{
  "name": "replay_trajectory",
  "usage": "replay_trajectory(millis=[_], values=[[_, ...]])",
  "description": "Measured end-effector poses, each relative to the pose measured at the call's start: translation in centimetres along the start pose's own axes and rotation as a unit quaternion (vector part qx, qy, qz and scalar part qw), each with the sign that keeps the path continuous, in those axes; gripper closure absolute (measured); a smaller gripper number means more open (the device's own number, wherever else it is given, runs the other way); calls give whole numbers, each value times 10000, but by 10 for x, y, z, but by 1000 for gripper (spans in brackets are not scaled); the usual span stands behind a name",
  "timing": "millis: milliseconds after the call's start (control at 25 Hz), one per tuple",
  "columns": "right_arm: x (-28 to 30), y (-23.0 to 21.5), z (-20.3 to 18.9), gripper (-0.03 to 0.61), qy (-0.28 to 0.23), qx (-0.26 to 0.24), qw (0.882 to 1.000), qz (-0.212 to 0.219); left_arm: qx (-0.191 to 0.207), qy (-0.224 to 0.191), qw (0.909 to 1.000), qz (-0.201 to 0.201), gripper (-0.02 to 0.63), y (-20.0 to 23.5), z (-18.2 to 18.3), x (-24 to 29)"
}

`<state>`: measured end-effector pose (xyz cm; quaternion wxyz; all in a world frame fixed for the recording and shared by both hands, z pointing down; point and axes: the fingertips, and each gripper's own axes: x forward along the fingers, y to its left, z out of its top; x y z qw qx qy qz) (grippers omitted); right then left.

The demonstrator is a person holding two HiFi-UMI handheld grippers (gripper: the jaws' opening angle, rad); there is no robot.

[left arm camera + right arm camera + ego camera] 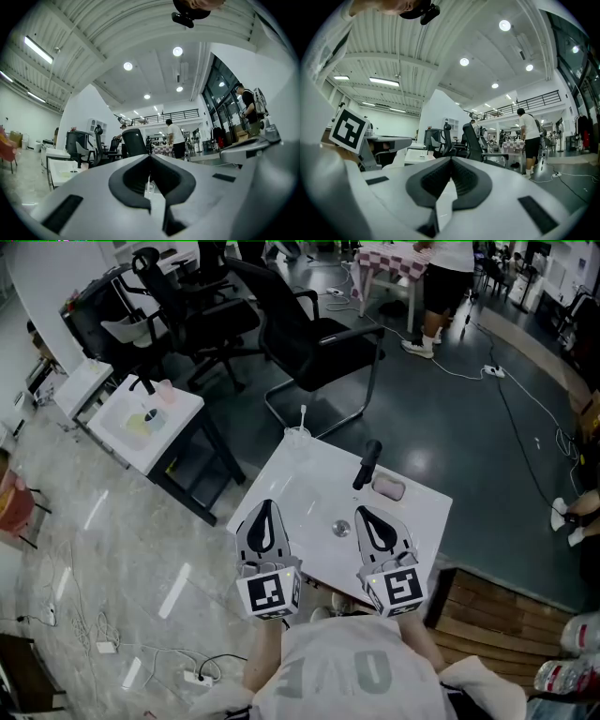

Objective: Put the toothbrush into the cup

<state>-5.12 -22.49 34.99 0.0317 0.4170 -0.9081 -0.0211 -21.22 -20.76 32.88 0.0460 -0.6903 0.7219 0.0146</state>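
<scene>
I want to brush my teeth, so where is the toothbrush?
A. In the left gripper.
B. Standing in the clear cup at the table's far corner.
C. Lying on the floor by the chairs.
B: the thin white toothbrush pokes up out of the cup at the far corner of the white table, while the left gripper and right gripper are shut on nothing.

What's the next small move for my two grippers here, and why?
Probably just pull both back. A thin white stick, likely the toothbrush, already stands in the cup at the table's far corner, and the left gripper and right gripper are shut and empty.
</scene>
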Motion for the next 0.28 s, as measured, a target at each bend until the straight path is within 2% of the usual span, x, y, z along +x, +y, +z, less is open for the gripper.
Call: replay_trajectory(millis=[280], values=[[0, -2, -1, 548, 50, -40, 10000, 14, -23, 44, 10000, 13, 584, -2, -2, 0]])
